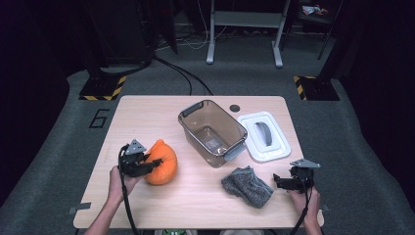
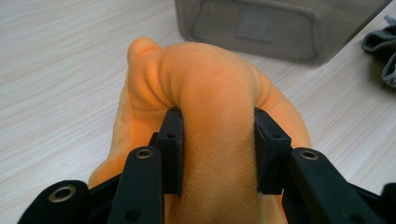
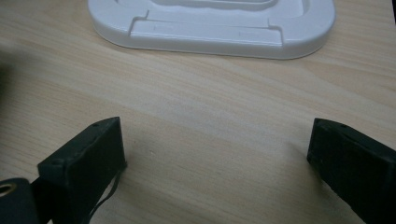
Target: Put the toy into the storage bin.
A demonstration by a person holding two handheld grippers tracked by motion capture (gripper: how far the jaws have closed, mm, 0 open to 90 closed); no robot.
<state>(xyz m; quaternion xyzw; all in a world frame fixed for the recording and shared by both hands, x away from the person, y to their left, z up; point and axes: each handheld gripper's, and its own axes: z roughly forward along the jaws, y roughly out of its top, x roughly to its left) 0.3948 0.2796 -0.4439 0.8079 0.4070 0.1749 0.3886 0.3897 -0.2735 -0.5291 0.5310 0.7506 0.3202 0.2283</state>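
Left tool [image 2: 218, 140] pinches orange cloth [image 2: 205, 79].

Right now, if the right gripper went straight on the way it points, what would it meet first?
Bare table lies between the open jaws of the right gripper; straight ahead the first thing is probably the white lid, lying flat, though depth is hard to judge.

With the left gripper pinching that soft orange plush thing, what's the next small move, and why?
Probably lift it slightly. The left gripper has both pads pressed into a fold of the soft orange plush toy, which rests on the wooden table; the open clear plastic bin stands just beside it.
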